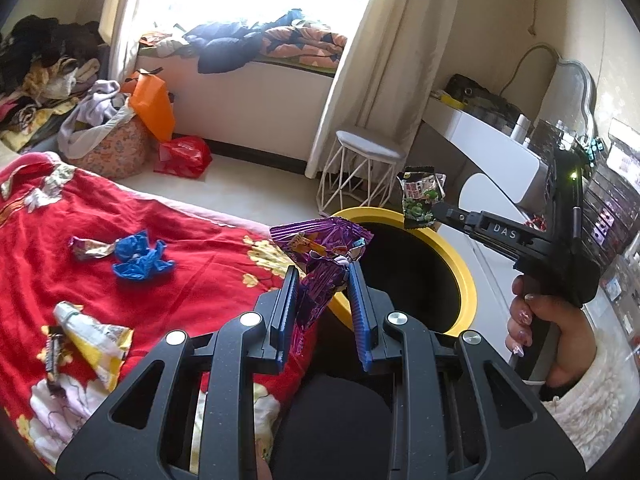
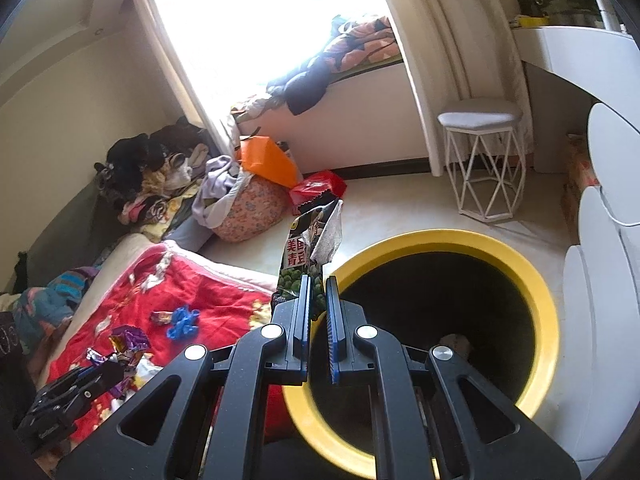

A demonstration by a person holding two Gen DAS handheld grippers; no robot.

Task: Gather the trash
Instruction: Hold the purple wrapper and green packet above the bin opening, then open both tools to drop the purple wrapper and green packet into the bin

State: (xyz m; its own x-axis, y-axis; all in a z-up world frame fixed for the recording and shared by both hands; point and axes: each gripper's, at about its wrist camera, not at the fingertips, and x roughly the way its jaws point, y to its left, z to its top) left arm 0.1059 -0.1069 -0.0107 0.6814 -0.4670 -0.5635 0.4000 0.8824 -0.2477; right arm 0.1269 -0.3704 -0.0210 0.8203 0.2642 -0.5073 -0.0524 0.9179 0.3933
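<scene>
Fingers on my left gripper (image 1: 324,276) clamp a purple wrapper (image 1: 320,248) at the yellow bin rim (image 1: 464,280). On my right gripper (image 2: 318,280) they pinch a green pea packet (image 2: 308,252), also near the rim. Risk: either piece flutters outside if I let go short of the opening. Blue crumple (image 1: 140,260) waits on the bed (image 1: 200,240).

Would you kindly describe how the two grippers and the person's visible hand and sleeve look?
Both grippers are matte black, with slotted linkage arms, silver round pivot bolts and blue ribbed pads. The right gripper has a pistol-style handle, white "DAS" lettering and a small green light. The hand has long, decorated nails; the sleeve is fuzzy and cream-coloured.
</scene>
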